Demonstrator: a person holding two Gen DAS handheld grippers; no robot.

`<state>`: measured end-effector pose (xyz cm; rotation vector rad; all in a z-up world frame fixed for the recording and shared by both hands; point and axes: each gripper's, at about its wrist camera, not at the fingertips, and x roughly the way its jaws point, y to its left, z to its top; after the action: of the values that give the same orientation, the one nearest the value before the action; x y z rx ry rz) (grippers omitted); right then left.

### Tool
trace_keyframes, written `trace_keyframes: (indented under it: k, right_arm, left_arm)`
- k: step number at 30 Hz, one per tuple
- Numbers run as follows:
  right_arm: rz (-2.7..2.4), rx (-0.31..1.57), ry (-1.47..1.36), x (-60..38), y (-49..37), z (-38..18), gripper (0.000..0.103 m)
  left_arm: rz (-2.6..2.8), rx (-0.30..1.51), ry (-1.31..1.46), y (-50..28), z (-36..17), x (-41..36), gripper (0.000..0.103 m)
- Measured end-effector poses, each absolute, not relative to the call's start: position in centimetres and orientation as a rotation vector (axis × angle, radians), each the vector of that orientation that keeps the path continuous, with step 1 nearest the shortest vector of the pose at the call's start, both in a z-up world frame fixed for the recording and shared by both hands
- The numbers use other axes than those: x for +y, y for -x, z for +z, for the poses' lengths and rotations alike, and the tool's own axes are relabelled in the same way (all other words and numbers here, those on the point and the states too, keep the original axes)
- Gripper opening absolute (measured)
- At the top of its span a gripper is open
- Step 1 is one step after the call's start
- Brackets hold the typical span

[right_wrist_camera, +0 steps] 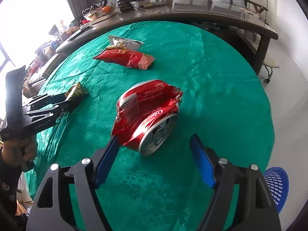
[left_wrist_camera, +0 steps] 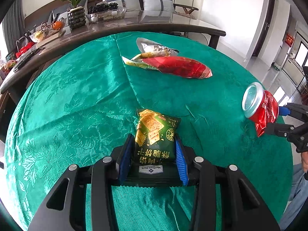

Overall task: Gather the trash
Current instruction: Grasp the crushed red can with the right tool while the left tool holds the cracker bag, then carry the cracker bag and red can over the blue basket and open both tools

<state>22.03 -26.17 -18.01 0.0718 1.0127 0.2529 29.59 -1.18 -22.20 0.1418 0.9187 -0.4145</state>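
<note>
My left gripper (left_wrist_camera: 154,140) is shut on a dark green cracker packet (left_wrist_camera: 156,132) on the green tablecloth (left_wrist_camera: 77,96); it also shows in the right wrist view (right_wrist_camera: 76,92). A crushed red Coke can (right_wrist_camera: 148,113) lies on its side just ahead of my open right gripper (right_wrist_camera: 154,140), the left pad touching it. The can also shows in the left wrist view (left_wrist_camera: 259,105). A red snack bag (left_wrist_camera: 179,66) and a white wrapper (left_wrist_camera: 154,48) lie farther back on the cloth.
A long dark table (left_wrist_camera: 134,27) behind holds a potted plant (left_wrist_camera: 76,13), glass trays and fruit. A blue perforated basket (right_wrist_camera: 277,186) sits low at the right, beyond the cloth's edge. Cushioned sofa at the back.
</note>
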Motion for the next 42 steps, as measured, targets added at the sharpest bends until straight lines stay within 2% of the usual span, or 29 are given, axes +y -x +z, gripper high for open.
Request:
trace_keyframes:
  k: [2, 5, 10, 12, 13, 14, 15, 22, 31, 35, 42]
  right_arm:
    - [0.210, 1.011, -0.066, -26.2, -21.6, -17.6, 0.075]
    - [0.124, 0.983, -0.114, -25.4, -21.0, -16.9, 0.091]
    - [0.009, 0.961, -0.280, -22.4, -23.5, -17.9, 0.093]
    - [-0.089, 0.933, -0.229, -21.6, -24.5, -18.2, 0.092]
    - [-0.118, 0.910, -0.216, -21.7, -24.5, -18.0, 0.088]
    - [-0.125, 0.904, -0.219, -22.0, -24.3, -17.9, 0.062]
    - [-0.103, 0.909, -0.235, -22.5, -24.1, -17.8, 0.054]
    - [0.037, 0.872, -0.253, -25.8, -21.6, -15.0, 0.053]
    - [0.161, 0.844, -0.315, -31.5, -19.2, -12.3, 0.053]
    - [0.107, 0.855, -0.363, -38.1, -17.6, -12.4, 0.053]
    - [-0.055, 0.909, -0.398, -50.7, -13.6, -14.2, 0.053]
  left_arm:
    - [-0.413, 0.920, -0.143, -29.4, -22.2, -1.2, 0.041]
    - [-0.409, 0.921, -0.142, -29.4, -22.1, -1.2, 0.041]
    - [-0.393, 0.915, -0.134, -29.3, -22.1, -1.4, 0.041]
    - [-0.380, 0.915, -0.138, -29.2, -22.1, -1.5, 0.041]
    - [-0.376, 0.914, -0.140, -29.1, -22.1, -1.6, 0.041]
    - [-0.373, 0.914, -0.138, -29.1, -22.1, -1.5, 0.040]
    - [-0.372, 0.915, -0.129, -29.0, -22.0, -1.5, 0.040]
    - [-0.456, 0.903, -0.066, -27.4, -21.4, -1.3, 0.036]
    - [-0.558, 0.872, -0.068, -24.3, -18.7, -4.9, 0.035]
    - [-0.630, 0.859, -0.102, -23.0, -17.0, -8.9, 0.035]
    - [-0.829, 0.867, -0.141, -20.6, -15.5, -20.5, 0.035]
